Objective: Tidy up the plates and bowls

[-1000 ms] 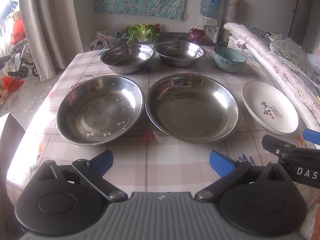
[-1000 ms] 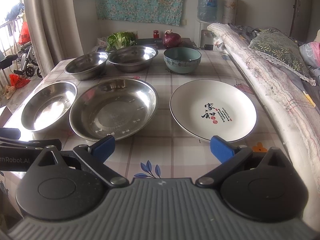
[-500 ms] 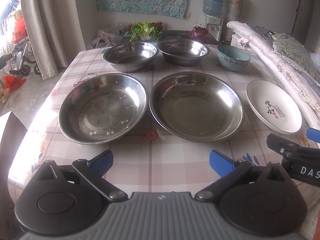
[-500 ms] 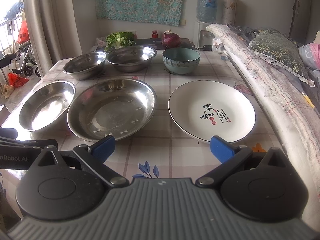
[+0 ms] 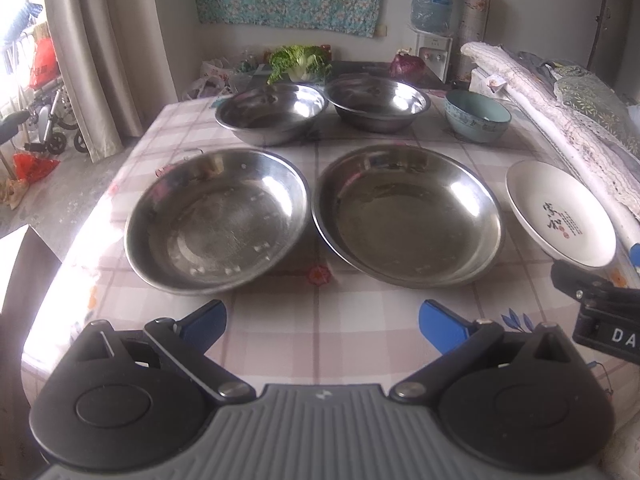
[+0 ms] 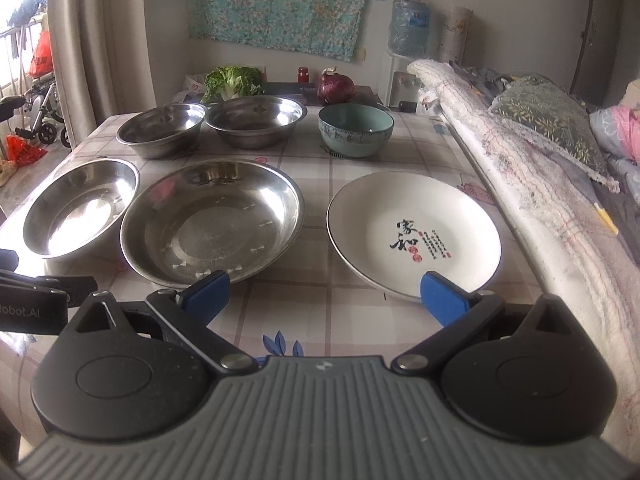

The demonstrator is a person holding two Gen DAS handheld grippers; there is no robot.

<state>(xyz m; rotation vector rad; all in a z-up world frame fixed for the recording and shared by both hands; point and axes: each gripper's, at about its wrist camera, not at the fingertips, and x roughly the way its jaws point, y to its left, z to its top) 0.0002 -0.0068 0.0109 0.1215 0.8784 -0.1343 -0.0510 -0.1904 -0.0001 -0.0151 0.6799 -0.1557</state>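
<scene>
— Where do the dishes sit?
— On the checked tablecloth (image 6: 360, 312): a white ceramic plate with black calligraphy (image 6: 414, 232) near right, two wide steel pans (image 5: 406, 216) (image 5: 218, 220) left of it, two steel bowls (image 5: 272, 112) (image 5: 378, 104) and a teal ceramic bowl (image 6: 355, 135) far.
— And the tools?
— The right gripper (image 6: 324, 295) is spread wide, empty, one blue pad (image 6: 442, 296) overlapping the plate's near rim; contact unclear. The left gripper (image 5: 322, 318) is equally spread, holding nothing.

Checked table (image 5: 280, 320): steel bowls (image 5: 218, 220), white plate (image 6: 414, 232).
</scene>
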